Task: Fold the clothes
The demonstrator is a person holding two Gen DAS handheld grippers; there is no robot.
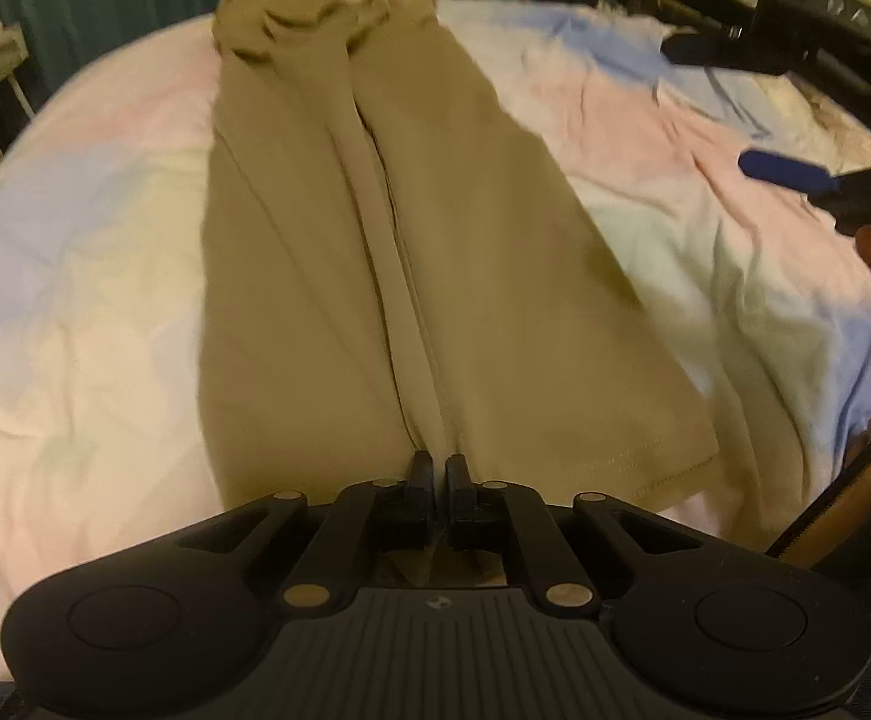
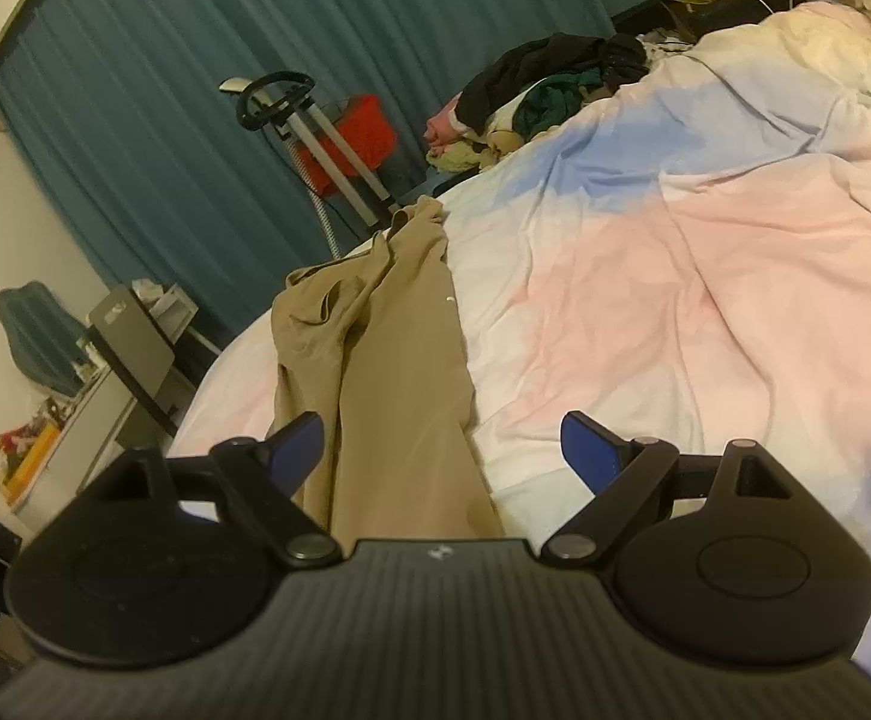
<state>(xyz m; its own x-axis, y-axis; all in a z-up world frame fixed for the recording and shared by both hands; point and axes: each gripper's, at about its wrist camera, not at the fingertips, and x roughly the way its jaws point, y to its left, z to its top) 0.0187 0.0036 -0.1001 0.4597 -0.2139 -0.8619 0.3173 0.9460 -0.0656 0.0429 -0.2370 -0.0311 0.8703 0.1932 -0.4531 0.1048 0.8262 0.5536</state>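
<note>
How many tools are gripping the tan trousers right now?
1. The left tool is shut on the hem of the tan trousers. The right tool hangs open above them, gripping nothing.

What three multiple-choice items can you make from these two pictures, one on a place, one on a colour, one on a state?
1. Where do the khaki trousers lie?
A. on the pastel bedcover
B. on the floor
C. over a chair

2. What colour are the finger pads of the right tongs?
A. red
B. blue
C. white

3. How do the left tongs stand?
A. wide open above the cloth
B. shut on the near hem of the trousers
C. out of view

Answers:
1. A, the trousers lie lengthwise on the cover in both views.
2. B, both pads show blue in the right wrist view, with the fingers spread apart and holding nothing.
3. B, the black fingers are nearly together with a fold of cloth pinched between them.
</note>
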